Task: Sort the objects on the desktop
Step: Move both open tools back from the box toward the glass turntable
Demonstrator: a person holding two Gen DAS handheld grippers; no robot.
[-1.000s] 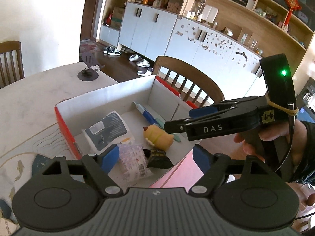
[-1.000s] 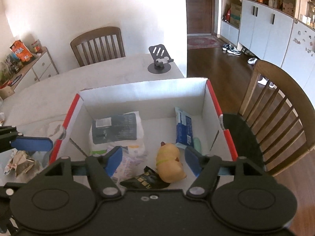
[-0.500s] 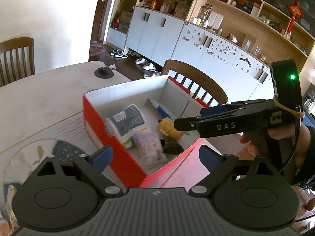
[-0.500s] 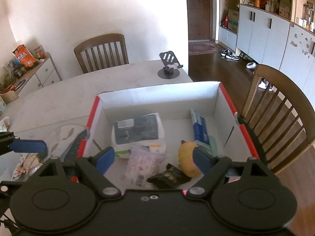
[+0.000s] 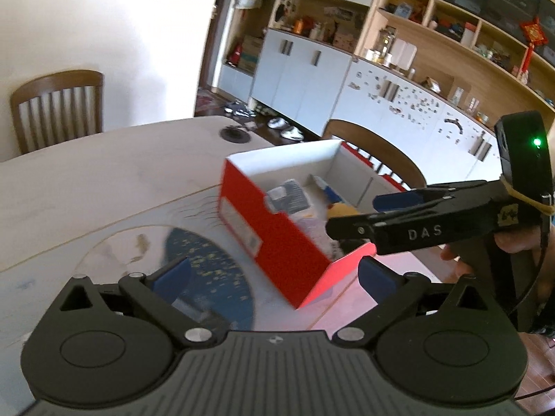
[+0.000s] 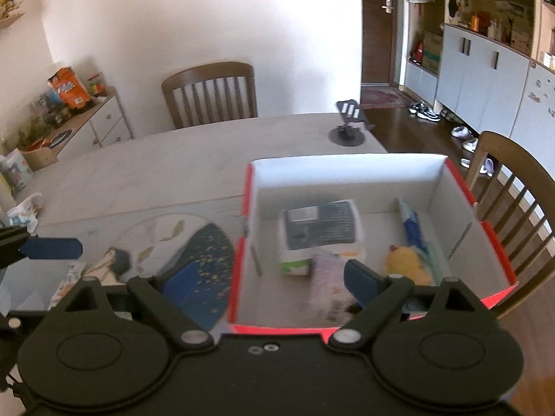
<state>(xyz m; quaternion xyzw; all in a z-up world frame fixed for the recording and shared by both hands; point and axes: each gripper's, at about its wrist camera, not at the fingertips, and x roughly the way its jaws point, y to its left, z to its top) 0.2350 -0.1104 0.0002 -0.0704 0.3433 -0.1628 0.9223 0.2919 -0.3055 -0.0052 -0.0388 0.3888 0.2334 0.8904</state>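
Table [image 6: 173,173] bears box [image 6: 347,170]; only right view shows its tissue pack [image 6: 321,228]; both jaws spread.

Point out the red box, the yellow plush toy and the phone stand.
red box [image 6: 350,173]: right wrist view, white inner face of its far wall.
yellow plush toy [image 6: 407,265]: right wrist view, its rounded body.
phone stand [image 6: 347,135]: right wrist view, its round base.

The box [image 6: 485,232] sits on the table [image 6: 173,173], right of the mat [image 6: 204,246], with a phone stand [image 6: 348,128] behind it.
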